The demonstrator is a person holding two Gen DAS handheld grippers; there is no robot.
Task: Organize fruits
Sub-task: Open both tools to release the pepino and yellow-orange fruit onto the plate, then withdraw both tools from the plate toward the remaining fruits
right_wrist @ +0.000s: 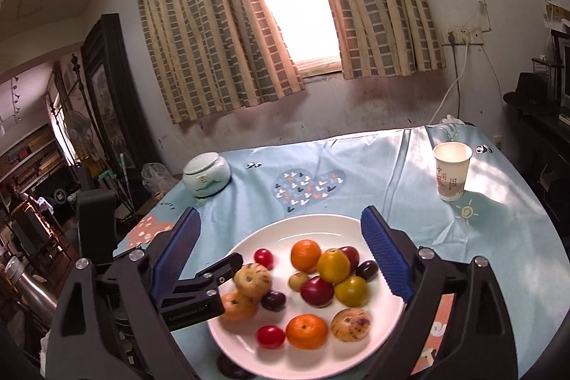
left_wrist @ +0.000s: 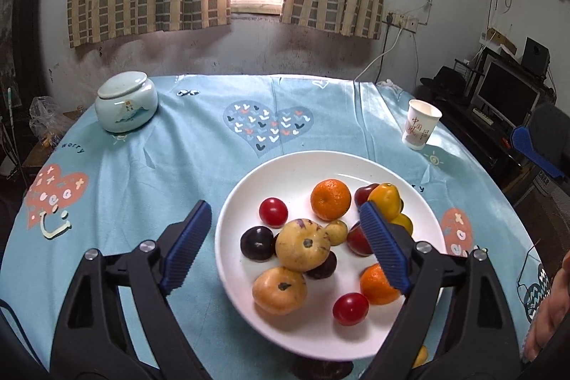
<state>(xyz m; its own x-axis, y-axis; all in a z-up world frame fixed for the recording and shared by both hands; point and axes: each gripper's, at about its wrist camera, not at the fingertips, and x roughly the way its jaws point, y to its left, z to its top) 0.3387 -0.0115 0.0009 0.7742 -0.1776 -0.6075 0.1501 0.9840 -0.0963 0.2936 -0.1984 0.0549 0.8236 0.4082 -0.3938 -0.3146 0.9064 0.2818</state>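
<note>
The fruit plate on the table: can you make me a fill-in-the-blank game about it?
1. The fruits lie on a round ____ plate.
2. The paper cup stands upright on the ____ tablecloth.
3. The lidded ceramic jar sits ____ the plate, apart from it.
4. The left hand-held gripper holds ____ between its fingers.

Missing words: white; blue; outside; nothing
</note>
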